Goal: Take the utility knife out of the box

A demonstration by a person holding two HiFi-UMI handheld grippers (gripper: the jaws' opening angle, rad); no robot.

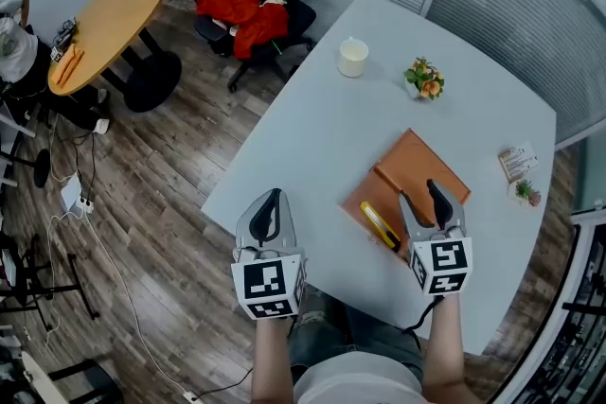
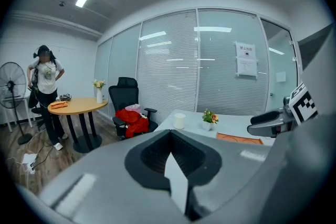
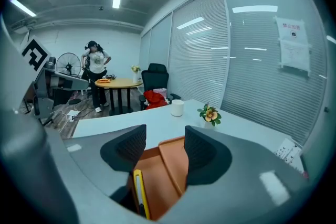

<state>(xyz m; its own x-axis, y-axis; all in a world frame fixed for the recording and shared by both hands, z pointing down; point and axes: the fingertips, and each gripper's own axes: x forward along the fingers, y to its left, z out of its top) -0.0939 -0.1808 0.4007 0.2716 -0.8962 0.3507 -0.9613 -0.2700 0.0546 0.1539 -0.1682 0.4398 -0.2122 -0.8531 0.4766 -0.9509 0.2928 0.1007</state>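
Yellow utility knife (image 1: 381,225): lies flat in the shallow orange box (image 1: 431,167) on the pale grey worktop (image 1: 312,137), along the box's near-left side. Long axis: diagonal in head view, roughly in line with where the right gripper (image 1: 423,199) points. Sits just left of and below the right fingers, slightly back towards the person; in right gripper view shows low, under the left finger (image 3: 128,147). Right fingers: spread, pinching nothing, over the box. Left gripper (image 1: 268,215): fingers pressed together, empty, near the worktop's edge, well apart from the knife. Right hand clearly nearer; probably needs a shift left and down to straddle the handle.
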